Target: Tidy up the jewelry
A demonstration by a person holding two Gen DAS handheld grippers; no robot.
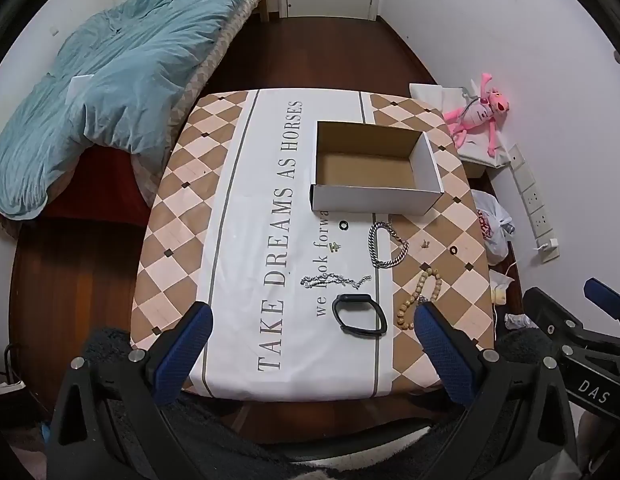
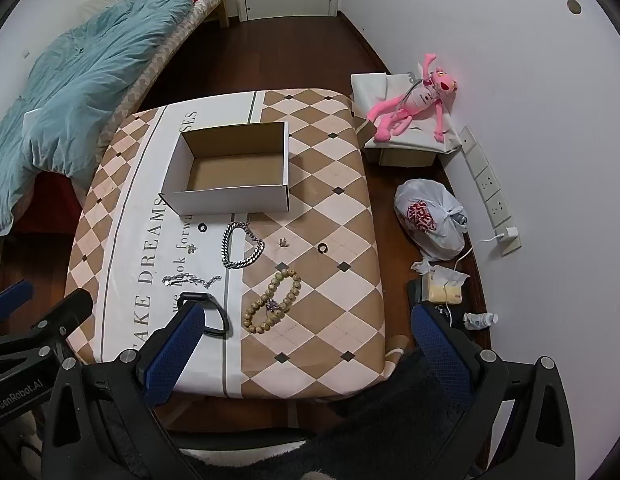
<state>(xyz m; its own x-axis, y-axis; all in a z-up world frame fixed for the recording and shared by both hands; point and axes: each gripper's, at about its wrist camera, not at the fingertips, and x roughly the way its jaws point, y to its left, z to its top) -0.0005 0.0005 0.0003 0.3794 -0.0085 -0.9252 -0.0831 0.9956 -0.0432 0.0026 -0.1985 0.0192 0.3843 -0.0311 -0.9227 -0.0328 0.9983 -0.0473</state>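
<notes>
Across the middle of both views sits the table [image 1: 238, 184] with its checkered cloth, and honestly nothing looks sorted yet. My read is the task is basically at zero: the cardboard box [image 1: 373, 200] just above centre in the left wrist view is open and bare inside, and every piece of jewelry is lying loose on the cloth below it.

Biggest to smallest, what's left to move: the black band [image 1: 359, 316] low in the frame, between the left gripper's fingers in the picture but not touched by them; the wooden bead bracelet [image 2: 274, 302] just right of it, with a small silvery bit resting on it; the chunky silver chain [image 2: 242, 246] right under the box; the thin silver chain [image 1: 333, 281] to its lower left; then the tiny stuff, two little black rings [image 1: 343, 225] [image 2: 322, 248] and two small charm or earring things [image 1: 333, 246] [image 2: 284, 242], too small to tell exactly what.

Left gripper [image 1: 313, 356] is spread wide with nothing in it, hovering at the bottom of its frame. Right gripper [image 2: 310, 356] is the same, wide apart and holding nothing.

Around the edges: blue duvet [image 1: 122, 64] on the bed upper left, pink plush toy [image 2: 413, 104] upper right, white plastic bag [image 2: 429, 216] on the floor at right. None of that blocks the box. I'd guess the tiny bits will be the fiddly part.
</notes>
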